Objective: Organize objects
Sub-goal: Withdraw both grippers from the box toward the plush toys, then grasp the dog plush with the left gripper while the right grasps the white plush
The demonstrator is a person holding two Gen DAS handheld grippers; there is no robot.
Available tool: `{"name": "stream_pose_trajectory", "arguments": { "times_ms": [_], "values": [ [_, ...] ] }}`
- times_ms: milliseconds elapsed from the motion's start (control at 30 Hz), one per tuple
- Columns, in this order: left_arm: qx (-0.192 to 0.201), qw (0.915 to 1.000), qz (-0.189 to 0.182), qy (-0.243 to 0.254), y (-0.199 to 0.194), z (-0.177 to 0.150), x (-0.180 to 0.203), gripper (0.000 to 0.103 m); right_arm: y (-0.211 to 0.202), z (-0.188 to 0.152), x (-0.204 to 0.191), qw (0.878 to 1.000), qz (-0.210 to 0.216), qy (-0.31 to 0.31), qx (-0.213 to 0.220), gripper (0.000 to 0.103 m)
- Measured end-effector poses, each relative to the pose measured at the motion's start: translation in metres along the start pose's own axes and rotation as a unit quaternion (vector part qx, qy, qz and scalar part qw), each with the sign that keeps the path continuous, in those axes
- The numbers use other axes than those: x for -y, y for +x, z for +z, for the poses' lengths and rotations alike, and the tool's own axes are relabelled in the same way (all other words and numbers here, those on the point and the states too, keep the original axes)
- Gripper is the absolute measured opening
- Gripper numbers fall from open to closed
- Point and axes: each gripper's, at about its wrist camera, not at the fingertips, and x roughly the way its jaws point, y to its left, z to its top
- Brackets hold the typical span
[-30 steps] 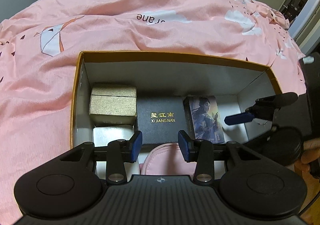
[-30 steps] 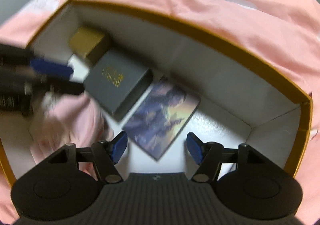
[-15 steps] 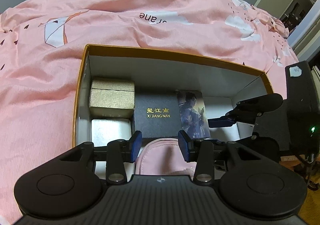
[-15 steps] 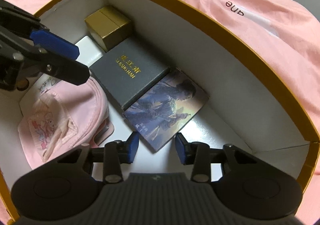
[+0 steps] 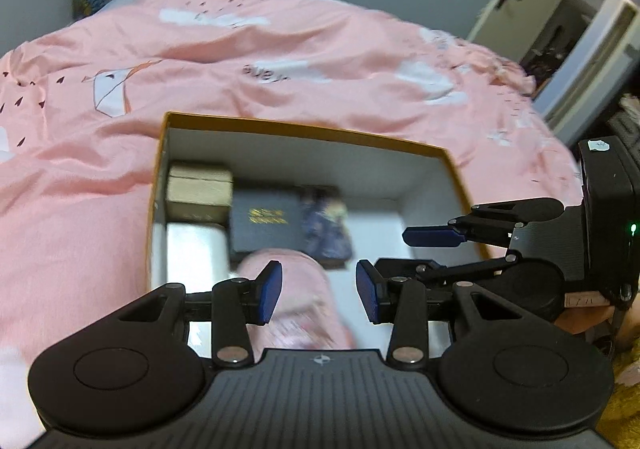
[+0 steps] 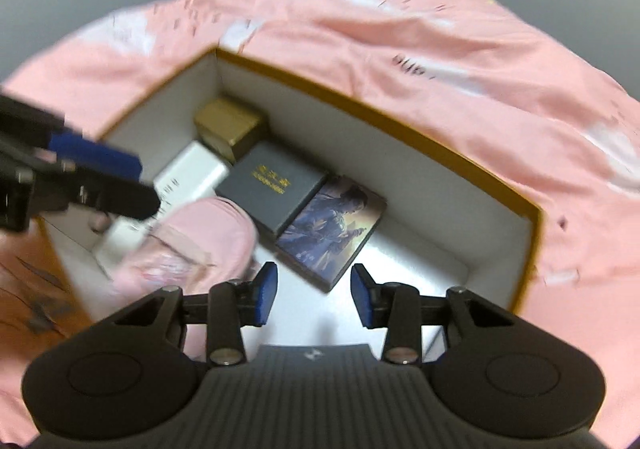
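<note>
Left wrist view
Writing: gold lettering on the black box (image 5: pixel 266 223), blurred, unreadable.
Storage box (image 5: pixel 304 129): orange-rimmed, white inside, at 12 o'clock on the pink bedspread (image 5: pixel 80 189).
Left gripper (image 5: pixel 319 291): jaws partly open, empty, above the pink cap (image 5: pixel 296 289).

Right wrist view
Contents: gold box (image 6: pixel 230 127) at 11 o'clock, illustrated card box (image 6: pixel 334 229) touching the black box's side, white box (image 6: pixel 188 177).
Right gripper (image 6: pixel 313 295): jaws partly open, holding nothing.

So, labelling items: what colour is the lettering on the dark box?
Gold, on the dark box; clearest from the right wrist.
</note>
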Motion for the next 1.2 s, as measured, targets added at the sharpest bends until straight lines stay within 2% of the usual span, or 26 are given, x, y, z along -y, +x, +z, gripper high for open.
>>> {"name": "stream_pose_trajectory", "arguments": {
  "times_ms": [133, 233, 367, 533, 633, 700, 767, 933, 1100, 1200],
  "values": [
    [0.0, 0.9995, -0.027, 0.015, -0.023, -0.025, 0.017, 0.048, -0.046, -0.029, -0.017, 0.999, -0.001, 0.028, 0.028, 0.042],
    [-0.016, 0.9988, -0.046, 0.008, -0.031, -0.045, 0.023, 0.048, -0.072, -0.047, -0.03, 0.998, -0.001, 0.055, 0.042, 0.043],
    [-0.061, 0.994, -0.079, -0.045, -0.031, -0.075, 0.023, 0.048, -0.087, -0.08, -0.043, 0.994, -0.02, 0.1, 0.047, 0.047],
    [-0.138, 0.9754, -0.108, -0.134, -0.013, -0.11, 0.018, 0.049, -0.1, -0.124, -0.051, 0.988, -0.029, 0.145, 0.031, 0.046],
    [-0.175, 0.9633, -0.105, -0.174, 0.001, -0.128, 0.02, 0.054, -0.103, -0.147, -0.053, 0.986, -0.057, 0.159, 0.011, 0.045],
    [-0.191, 0.956, -0.102, -0.197, 0.008, -0.135, 0.021, 0.061, -0.103, -0.16, -0.053, 0.983, -0.073, 0.171, -0.002, 0.046],
    [-0.197, 0.9503, -0.098, -0.22, 0.012, -0.139, 0.022, 0.072, -0.105, -0.171, -0.053, 0.98, -0.071, 0.187, -0.008, 0.046],
    [-0.21, 0.9374, -0.08, -0.266, 0.024, -0.144, 0.026, 0.075, -0.109, -0.188, -0.059, 0.98, -0.065, 0.189, -0.02, 0.045],
    [-0.215, 0.9353, -0.056, -0.276, 0.032, -0.147, 0.036, 0.082, -0.108, -0.199, -0.066, 0.981, -0.056, 0.181, -0.036, 0.045],
    [-0.221, 0.9378, -0.04, -0.264, 0.036, -0.147, 0.041, 0.085, -0.105, -0.198, -0.069, 0.982, -0.052, 0.18, -0.036, 0.045]
  ]
}}
